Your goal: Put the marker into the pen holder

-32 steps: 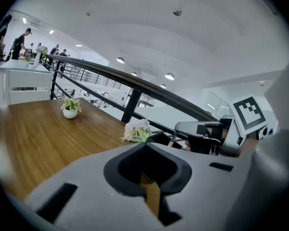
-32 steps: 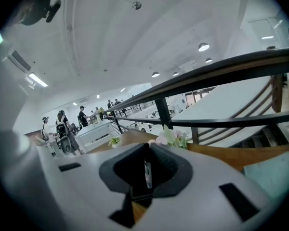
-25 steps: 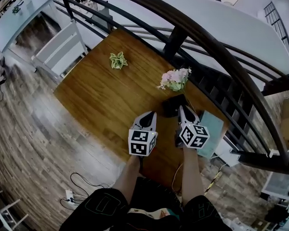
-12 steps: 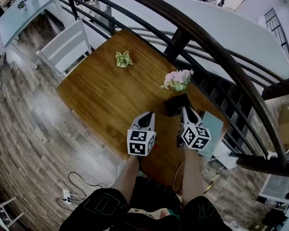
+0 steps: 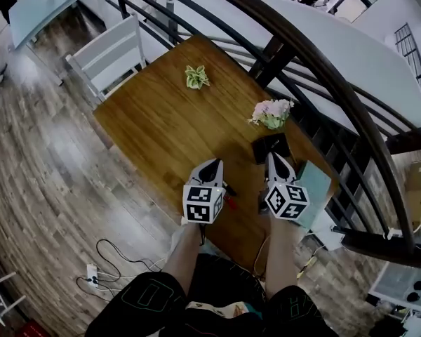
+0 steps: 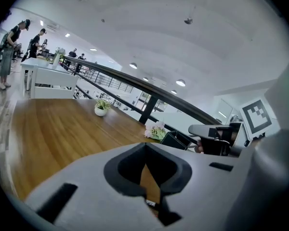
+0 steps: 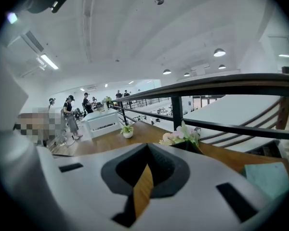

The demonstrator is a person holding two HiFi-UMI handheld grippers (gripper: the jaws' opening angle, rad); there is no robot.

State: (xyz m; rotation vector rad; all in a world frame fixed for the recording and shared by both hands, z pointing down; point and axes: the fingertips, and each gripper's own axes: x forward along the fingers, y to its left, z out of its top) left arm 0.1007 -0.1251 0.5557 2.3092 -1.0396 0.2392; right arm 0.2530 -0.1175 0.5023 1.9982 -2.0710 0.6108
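A black square pen holder (image 5: 270, 147) stands on the wooden table (image 5: 161, 132), just in front of a pot of pink flowers (image 5: 271, 113). My right gripper (image 5: 274, 158) is shut and empty, its tip right at the holder's near side. My left gripper (image 5: 211, 165) is also shut and empty, a little to the left over the table. A small red and dark marker (image 5: 229, 197) lies on the table between the two grippers, beside the left one. In the left gripper view the holder (image 6: 176, 139) and the right gripper (image 6: 216, 139) show ahead to the right.
A small green plant (image 5: 194, 76) sits at the table's far side. A teal pad (image 5: 314, 187) lies at the right edge under the dark curved railing (image 5: 323, 69). A white chair (image 5: 109, 51) stands left of the table. Cables (image 5: 112, 265) trail on the floor.
Both grippers keep their places at the near part of the table. The head view has drifted, so the table sits a little further right and lower in the picture.
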